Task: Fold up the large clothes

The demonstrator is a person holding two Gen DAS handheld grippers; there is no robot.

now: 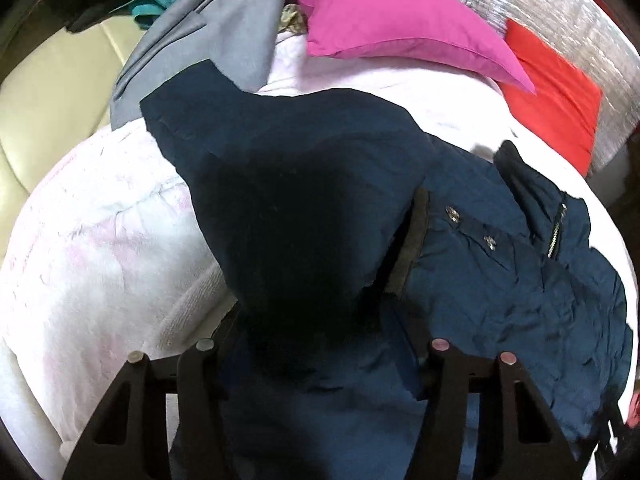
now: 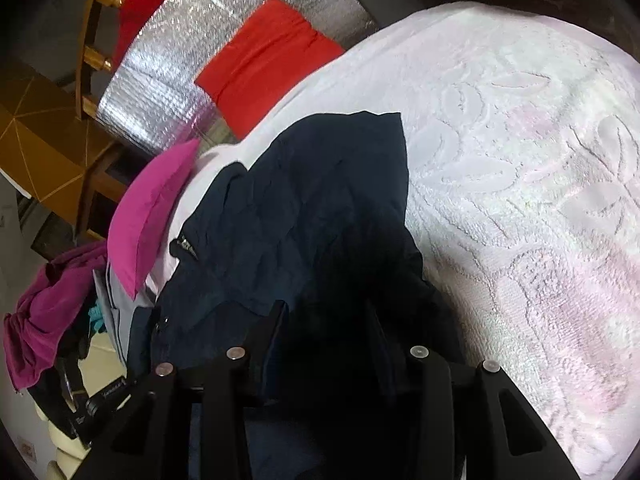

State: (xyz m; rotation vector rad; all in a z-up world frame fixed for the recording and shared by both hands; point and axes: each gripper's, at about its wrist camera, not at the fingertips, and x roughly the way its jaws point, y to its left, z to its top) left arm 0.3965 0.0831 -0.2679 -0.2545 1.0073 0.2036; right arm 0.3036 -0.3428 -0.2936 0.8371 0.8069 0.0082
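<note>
On the white bedspread, both tongs, left and right, are clenched on the navy jacket; carry that fold across evenly, edges aligned.

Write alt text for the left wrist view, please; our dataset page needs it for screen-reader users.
A navy jacket with metal snaps and a zipper lies crumpled on a white textured bedspread, a fold of it rising between the left gripper fingers. Behind lie a magenta pillow, a grey garment and a red cloth.
</note>
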